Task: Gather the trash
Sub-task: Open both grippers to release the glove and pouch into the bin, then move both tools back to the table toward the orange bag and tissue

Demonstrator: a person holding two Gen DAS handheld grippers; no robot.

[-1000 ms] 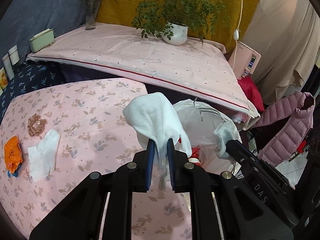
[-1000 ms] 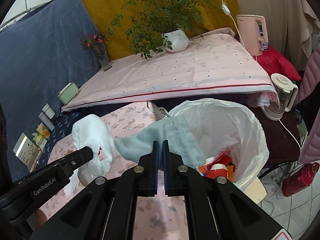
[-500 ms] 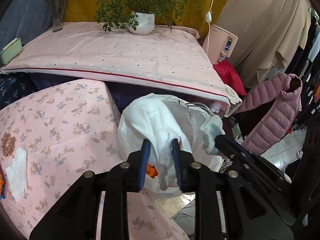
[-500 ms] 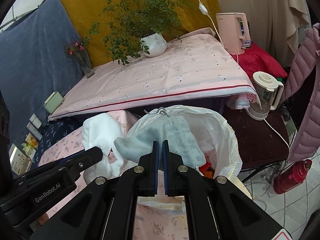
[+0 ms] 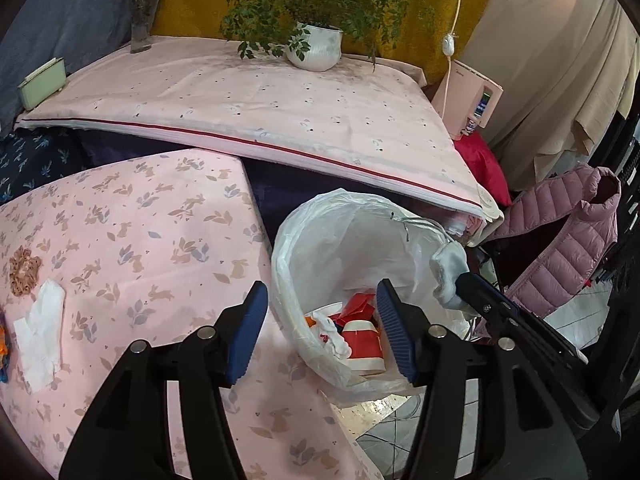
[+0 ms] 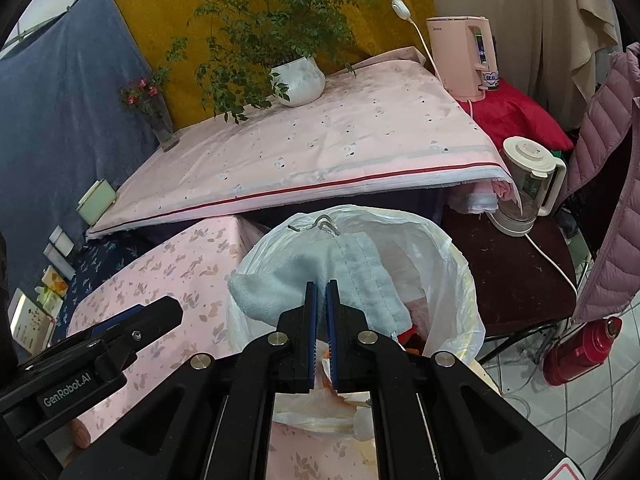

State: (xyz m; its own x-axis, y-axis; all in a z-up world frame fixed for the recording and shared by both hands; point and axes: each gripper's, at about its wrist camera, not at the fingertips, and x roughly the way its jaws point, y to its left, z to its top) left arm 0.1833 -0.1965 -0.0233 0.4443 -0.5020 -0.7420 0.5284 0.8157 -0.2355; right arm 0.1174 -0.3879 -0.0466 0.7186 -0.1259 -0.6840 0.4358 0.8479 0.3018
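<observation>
- The left gripper [image 5: 318, 320] hangs over the near rim of the bin bag [image 5: 320, 240], its jaws opening and already well apart; nothing sits between the blue pads [image 5: 394, 332], only the bag's mouth seen through the gap.
- The bin bag is white plastic, open at the top, and stands just beside the corner of the worktop [image 5: 140, 232], which wears a pink cloth printed with rabbits and leaves.
- Inside the bag lie red and white wrappers [image 5: 362, 332] and a crumpled white tissue [image 5: 334, 338] (heaped at the bottom, touching one another).
- The right gripper [image 6: 322, 292] has its jaws clamped almost together on a pale grey-blue cloth [image 6: 320, 276], which drapes over the bag's opening; from the left wrist view the same cloth shows as a small bundle at the tip of the black arm on the far rim.
- On the worktop's left side, well apart from the bag, lie a flat white tissue [image 5: 40, 332] and, just beyond it, a brown scrunchie [image 5: 24, 270]; an orange scrap [image 5: 3, 338] peeks in at the frame's edge.
- Behind, a raised surface under a pink sheet carries a potted plant [image 5: 316, 46] and a vase of flowers [image 5: 142, 24].
</observation>
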